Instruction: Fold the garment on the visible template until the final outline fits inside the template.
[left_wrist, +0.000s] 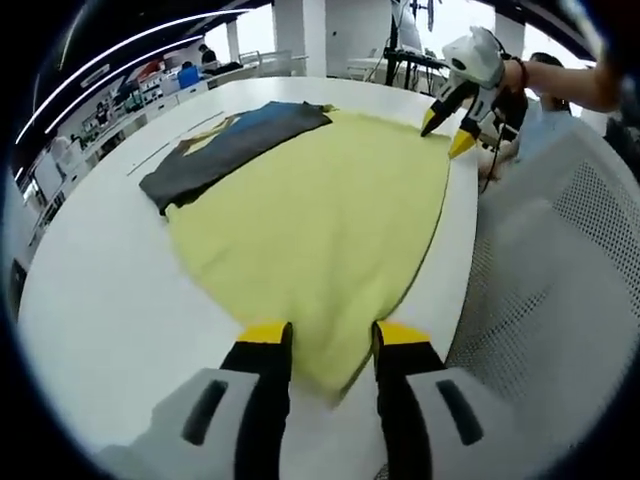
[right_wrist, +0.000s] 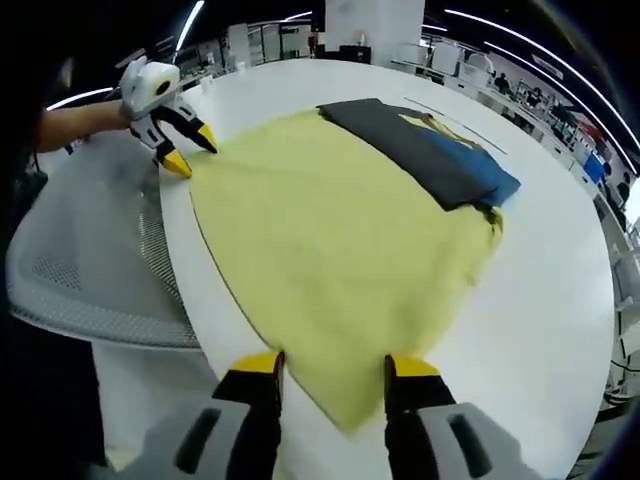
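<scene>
In the left gripper view, the left gripper (left_wrist: 331, 335) has its yellow-tipped jaws spread, straddling the near corner of the pale yellow cloth garment (left_wrist: 320, 215) lying flat on the white table (left_wrist: 95, 290). A dark grey and blue folded cloth (left_wrist: 228, 145) lies on its far left edge. The right gripper (left_wrist: 448, 130), far right, touches the garment's far corner.

In the right gripper view, the right gripper (right_wrist: 335, 370) has its jaws open around the near corner of the garment (right_wrist: 340, 240); the folded cloth (right_wrist: 425, 150) lies far right, and the left gripper (right_wrist: 190, 148) is at the far left corner, jaws parted

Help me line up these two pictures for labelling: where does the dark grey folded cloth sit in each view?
Left gripper view: the dark grey folded cloth lies upper left, on the far edge of the pale yellow garment.
Right gripper view: the same cloth lies upper right, on the yellow garment's far side.
Shared landmark: the blue patch on the grey cloth.
</scene>
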